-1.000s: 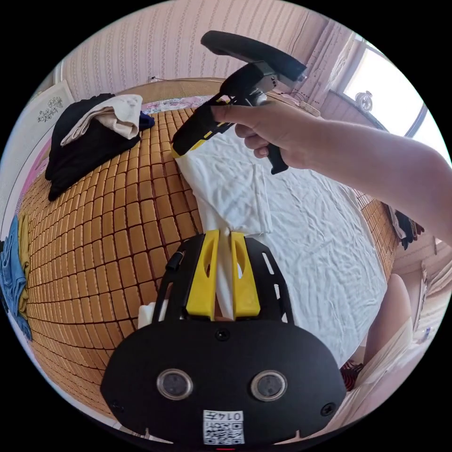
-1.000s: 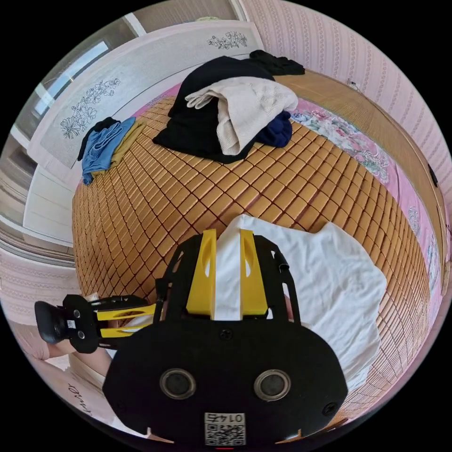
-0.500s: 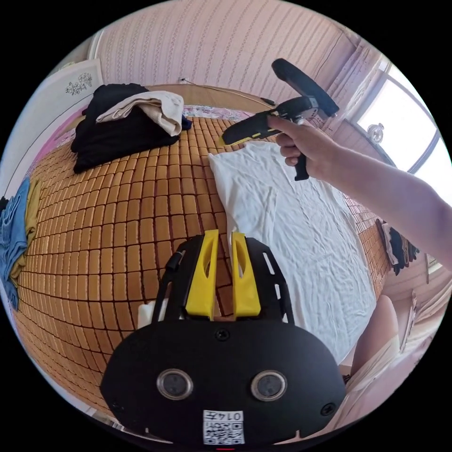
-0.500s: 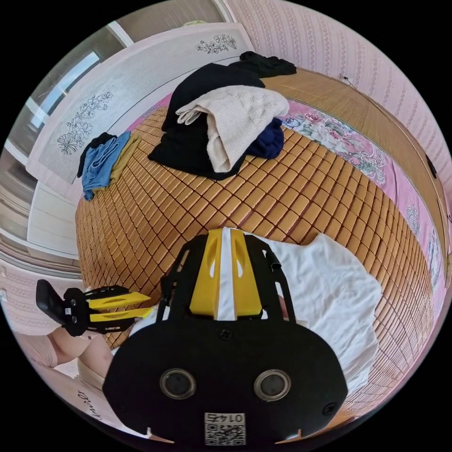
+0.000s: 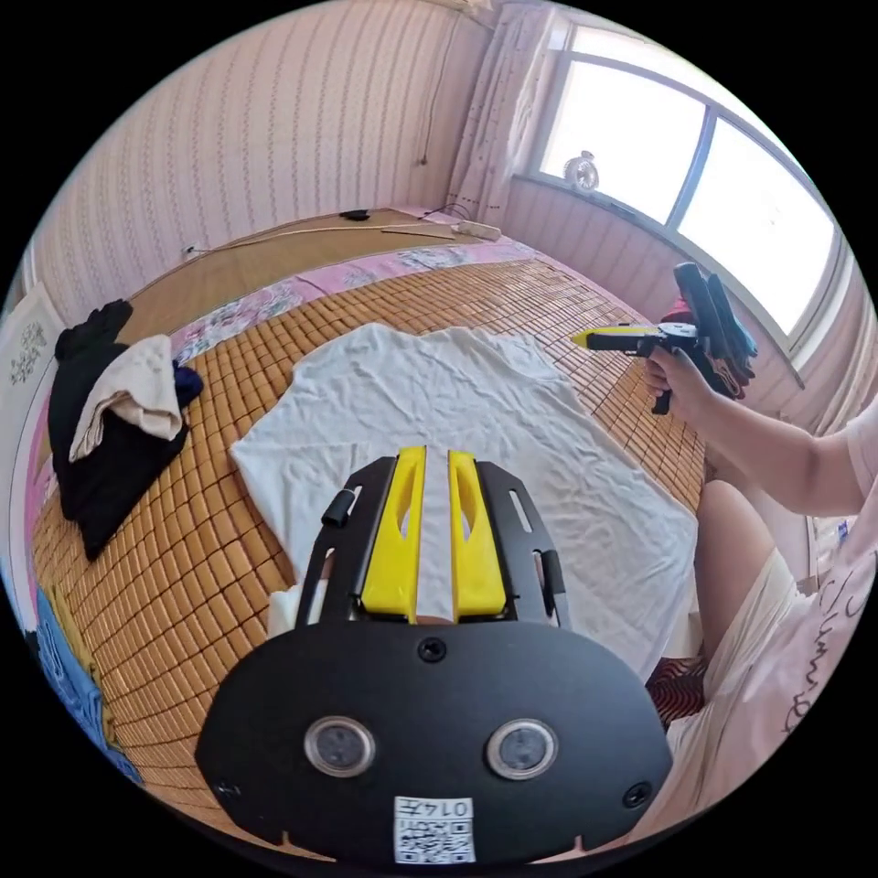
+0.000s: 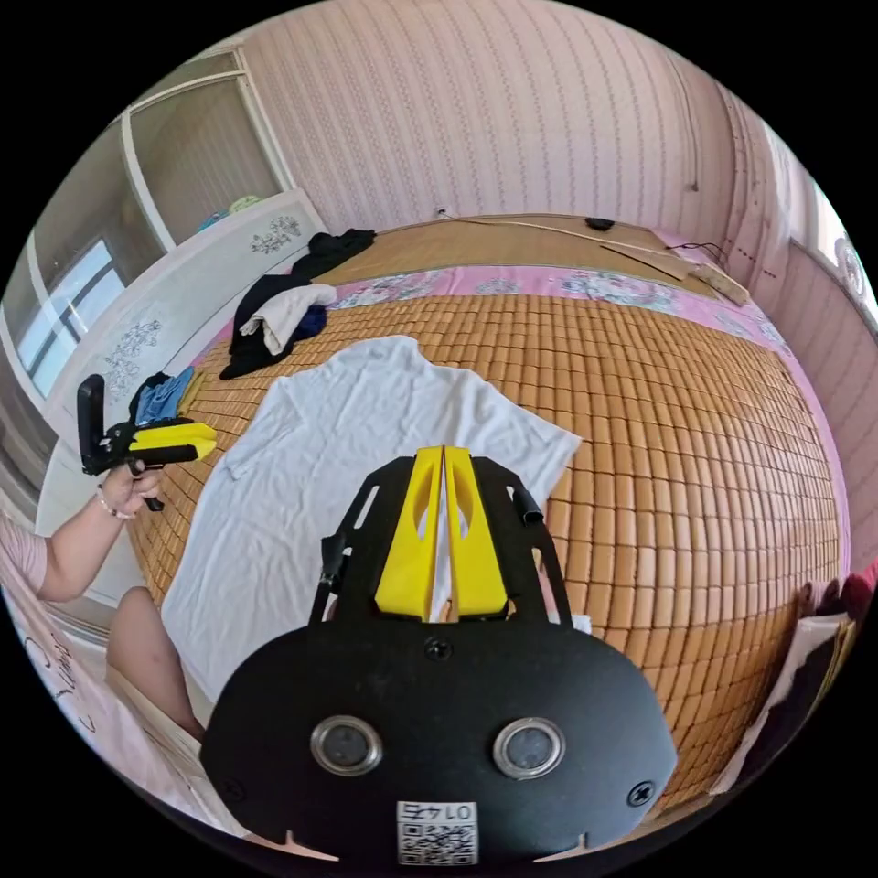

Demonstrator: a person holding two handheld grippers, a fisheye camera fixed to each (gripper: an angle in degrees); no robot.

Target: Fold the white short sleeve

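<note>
The left gripper (image 5: 430, 462) has its yellow jaws narrowly parted and empty above the flat white short-sleeved shirt (image 5: 476, 421) on the woven bamboo mat (image 5: 183, 549). The right gripper (image 6: 443, 457) holds its jaws closed to a thin slit, gripping nothing. Bare mat lies open toward three o'clock in the right gripper view; at ten o'clock sits a dark clothes heap (image 6: 274, 320), its garments hard to separate.

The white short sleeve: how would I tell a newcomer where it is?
On the bamboo mat covering the bed, the white short sleeve lies spread flat mid-mat. It is the one flat white garment; the dark clothes pile sits heaped apart.
</note>
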